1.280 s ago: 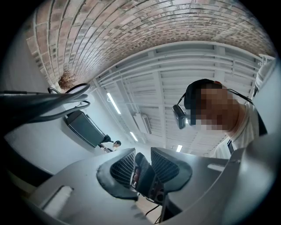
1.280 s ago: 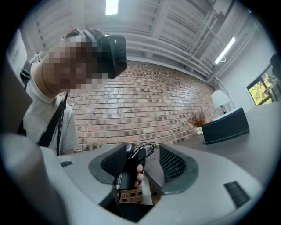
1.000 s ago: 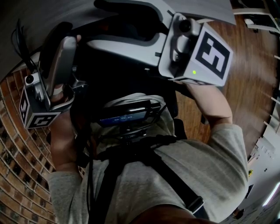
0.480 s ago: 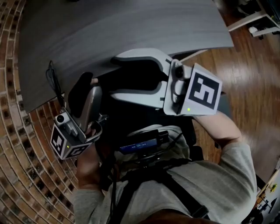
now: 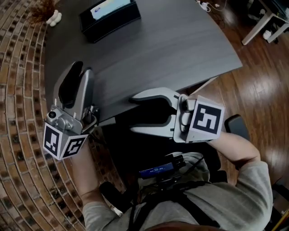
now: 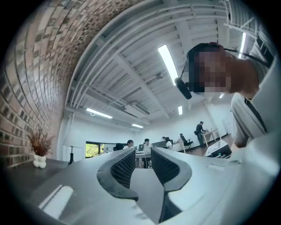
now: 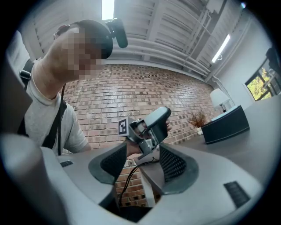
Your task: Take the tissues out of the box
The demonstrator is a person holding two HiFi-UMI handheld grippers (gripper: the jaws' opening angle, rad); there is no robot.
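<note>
The black tissue box stands at the far side of the dark table, with white tissue showing in its top. In the right gripper view the tissue box sits far off to the right. My left gripper is over the table's near left edge, jaws shut with nothing between them; in its own view the left gripper points out over the table. My right gripper hangs below the table's near edge, its jaws wide open and empty. It faces the left gripper.
A small white vase with dried twigs stands at the table's far left corner, by the brick wall. A lamp stands behind the box. A chair and wooden floor lie to the right. People sit at desks far off.
The head view has swung up from my body to the table, bringing the tissue box into sight. My left gripper rose from beside my chest to the table's edge and rolled. The right gripper stayed open.
</note>
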